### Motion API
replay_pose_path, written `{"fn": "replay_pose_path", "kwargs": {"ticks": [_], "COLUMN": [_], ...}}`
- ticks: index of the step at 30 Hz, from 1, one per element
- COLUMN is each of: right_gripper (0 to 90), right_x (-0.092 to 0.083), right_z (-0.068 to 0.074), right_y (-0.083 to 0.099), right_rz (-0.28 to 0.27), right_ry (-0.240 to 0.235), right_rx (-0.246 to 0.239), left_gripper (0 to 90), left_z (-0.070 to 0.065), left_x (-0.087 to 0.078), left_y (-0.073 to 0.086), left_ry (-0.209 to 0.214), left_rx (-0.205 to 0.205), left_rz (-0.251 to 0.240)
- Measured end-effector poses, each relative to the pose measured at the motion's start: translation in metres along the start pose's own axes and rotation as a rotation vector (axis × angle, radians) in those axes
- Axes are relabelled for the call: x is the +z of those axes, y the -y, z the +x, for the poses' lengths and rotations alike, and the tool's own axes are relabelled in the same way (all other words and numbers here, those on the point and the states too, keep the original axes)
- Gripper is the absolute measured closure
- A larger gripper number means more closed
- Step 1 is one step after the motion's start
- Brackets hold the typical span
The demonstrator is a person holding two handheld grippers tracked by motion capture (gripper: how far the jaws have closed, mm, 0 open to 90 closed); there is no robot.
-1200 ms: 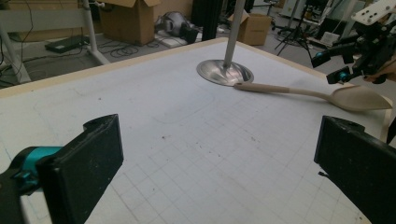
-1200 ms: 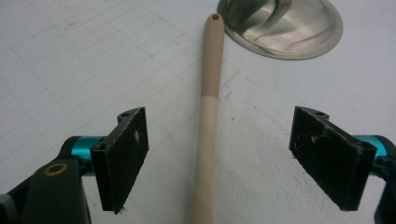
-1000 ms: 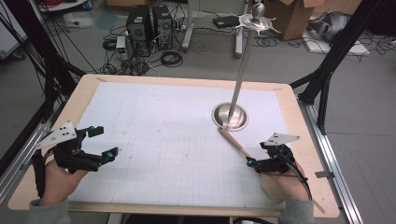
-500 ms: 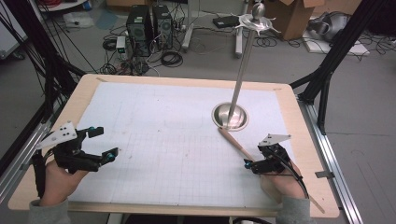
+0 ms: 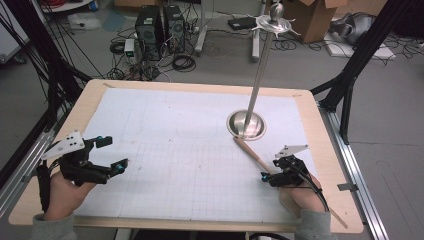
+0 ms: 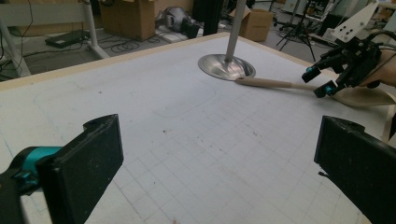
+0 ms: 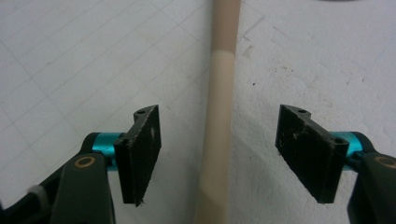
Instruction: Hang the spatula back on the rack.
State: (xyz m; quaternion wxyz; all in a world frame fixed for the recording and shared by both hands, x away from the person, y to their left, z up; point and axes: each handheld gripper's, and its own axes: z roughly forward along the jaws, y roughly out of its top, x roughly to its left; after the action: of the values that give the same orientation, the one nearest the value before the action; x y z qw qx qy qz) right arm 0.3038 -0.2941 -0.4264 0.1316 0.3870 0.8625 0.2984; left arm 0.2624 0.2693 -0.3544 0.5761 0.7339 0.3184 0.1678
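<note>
Unlabelled wooden spatula lies between the closing right tongs.

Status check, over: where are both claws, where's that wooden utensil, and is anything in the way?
Right claw open astride wooden handle, closing, no contact yet. Left claw open, idle. Handle tip at metal stand base. Path clear.

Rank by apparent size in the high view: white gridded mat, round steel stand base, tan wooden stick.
1. White gridded mat, largest by far.
2. Tan wooden stick, longer than the base is wide, though thin and partly hidden by the right tool.
3. Round steel stand base.
</note>
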Motion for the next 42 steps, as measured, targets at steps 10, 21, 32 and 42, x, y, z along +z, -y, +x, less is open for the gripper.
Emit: {"fn": "replay_pose_path", "kwargs": {"ticks": [10,21,32,42], "right_gripper": [44.7,57.2,66.3,73.7], "right_x": [0.0011,0.0007,-0.0013,-0.0028], "right_z": [0.0016,0.0020,0.0039,0.0052], "right_y": [0.0025,0.0049,0.0066,0.0077], "right_rz": [0.000,0.016,0.024,0.033], "right_ry": [0.003,0.012,0.033,0.019], "right_rx": [0.031,0.053,0.048,0.054], "left_gripper": [1.7,1.7,1.7,1.7], "left_z": [-0.0002,0.0000,0.0002,0.0002], "left_x": [0.0000,0.0012,0.0015,0.0024], "left_y": [-0.0001,0.0003,0.0008,0.0013], "left_ry": [0.001,0.003,0.003,0.003], "left_rx": [0.002,0.003,-0.002,-0.001], "left_rz": [-0.001,0.006,0.004,0.006]}}
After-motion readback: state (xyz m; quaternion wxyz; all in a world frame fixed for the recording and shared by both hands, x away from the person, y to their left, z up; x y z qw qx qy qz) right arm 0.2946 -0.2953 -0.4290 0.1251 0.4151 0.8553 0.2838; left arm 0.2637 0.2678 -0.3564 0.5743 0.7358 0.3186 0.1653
